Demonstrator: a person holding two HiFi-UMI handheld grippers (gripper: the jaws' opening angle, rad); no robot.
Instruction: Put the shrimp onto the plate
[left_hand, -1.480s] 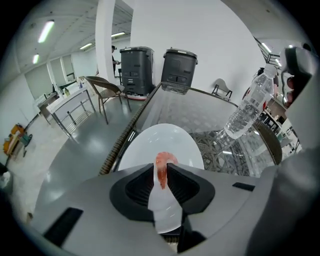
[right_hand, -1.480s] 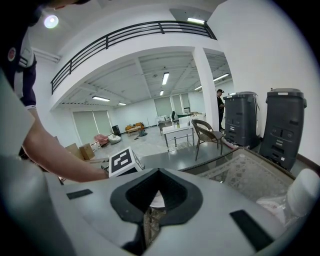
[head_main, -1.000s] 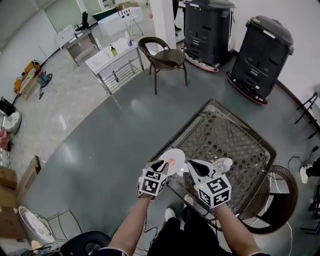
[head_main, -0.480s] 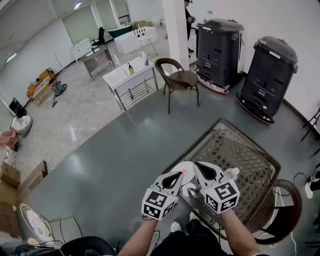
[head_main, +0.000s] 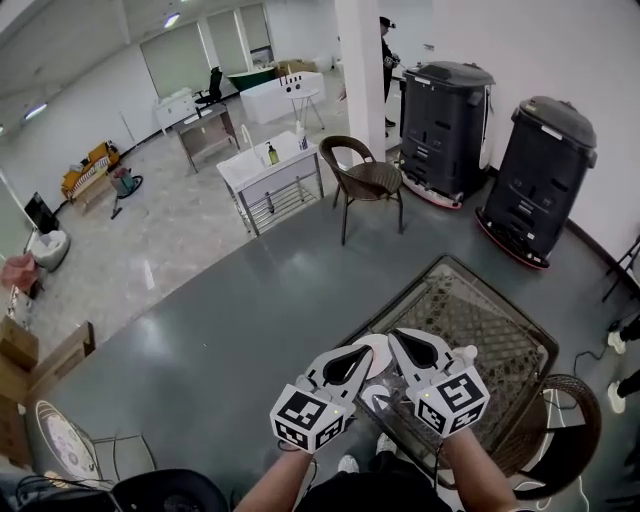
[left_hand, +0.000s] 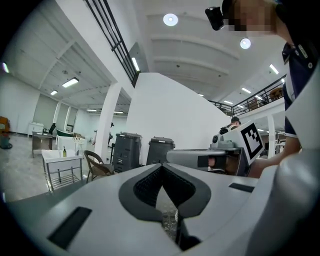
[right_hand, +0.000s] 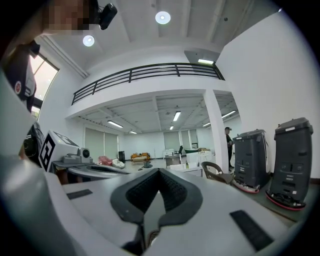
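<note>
Only a sliver of the white plate shows in the head view, on the near corner of the glass-topped wicker table. The shrimp is hidden. My left gripper hangs over the plate's left part and my right gripper over its right part, tips close together. Both are lifted and look level across the room. In the left gripper view my left gripper has its jaws shut with nothing held. The right gripper is likewise shut and empty.
A wicker chair stands beyond the table, with two black machines along the wall. A white cart with a bottle is further left. Another wicker chair sits at the table's near right.
Both grippers have risen and drawn together over the plate. The orange shrimp seen on the plate earlier is now covered by the left gripper. The head view has tilted up.
</note>
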